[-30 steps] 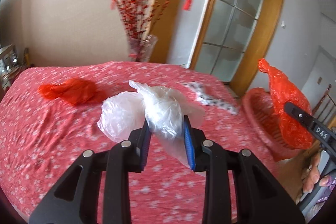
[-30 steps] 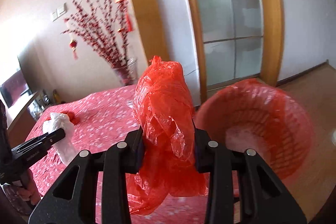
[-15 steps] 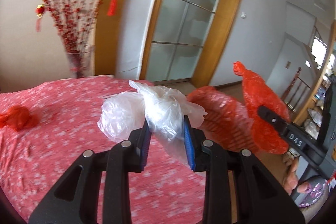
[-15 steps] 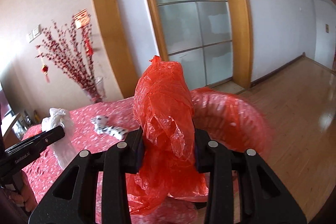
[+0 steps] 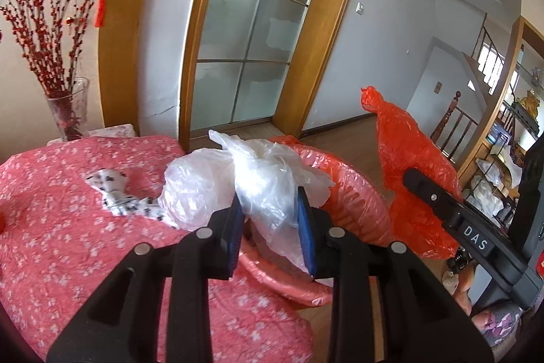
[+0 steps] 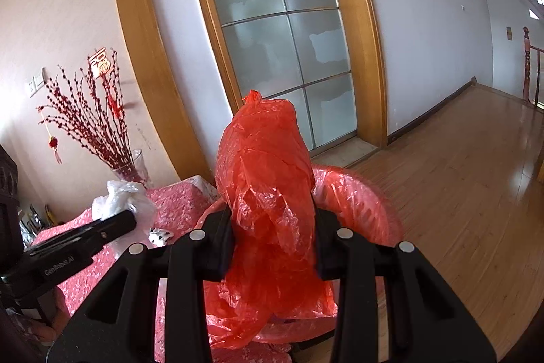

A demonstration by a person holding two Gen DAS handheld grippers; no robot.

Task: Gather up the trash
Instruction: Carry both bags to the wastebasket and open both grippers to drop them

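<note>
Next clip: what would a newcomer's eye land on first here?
Two crumpled bags held up front: the left gripper pinches a clear plastic bag, the right gripper a red plastic bag. Behind both sits a red-lined basket at the edge of the red floral cloth.

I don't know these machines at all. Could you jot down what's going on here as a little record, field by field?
Left claw: shut on a crumpled white plastic bag
Right claw: shut on a crumpled red plastic bag
Bin: red basket lined with red plastic, beside the table, just beyond both bags
Table: red floral cloth
Left on table: black-and-white spotted scrap
Background: vase of red branches
</note>
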